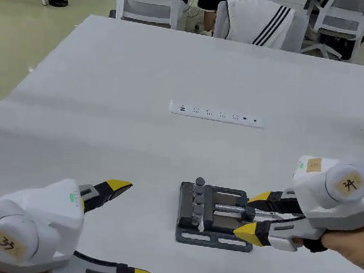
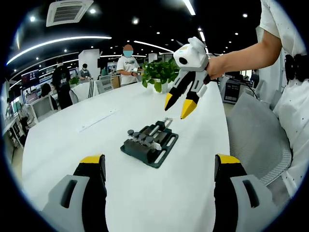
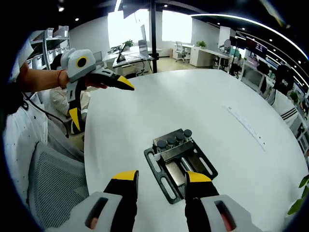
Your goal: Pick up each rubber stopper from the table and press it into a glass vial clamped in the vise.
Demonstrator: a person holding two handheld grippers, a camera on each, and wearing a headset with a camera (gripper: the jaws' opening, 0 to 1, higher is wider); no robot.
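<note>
1. Two hand-held grippers hover over a white table (image 1: pixel 110 95), one on either side of a dark vise (image 1: pixel 206 239) that stands on the tabletop close to the person.
2. Left gripper (image 1: pixel 132 230) — lower left in the head view. Its yellow-tipped jaws are spread wide with nothing between them. In the left gripper view the jaws frame the vise, which lies well ahead of the tips.
3. Right gripper (image 1: pixel 252 215) — at the right of the vise in the head view. Its jaws are apart, less widely than the left gripper's, and they hold nothing. In the head view the tips overlap the screw end of the vise. The left gripper view shows this gripper raised clear of the table, tips pointing down toward the vise.
4. Four dark stoppers (image 3: pixel 174 139) stand in a straight row in the vise, at the end away from the right gripper. Each caps a vial (image 1: pixel 199 205), though the glass is hard to tell from the stopper at this size.
5. Surroundings: a white power strip (image 1: pixel 217 114) lies flat on the table beyond the vise, well apart from it. A green plant (image 2: pixel 161 72) stands near the table's edge, and chairs (image 1: pixel 147 4) line the far side.
</note>
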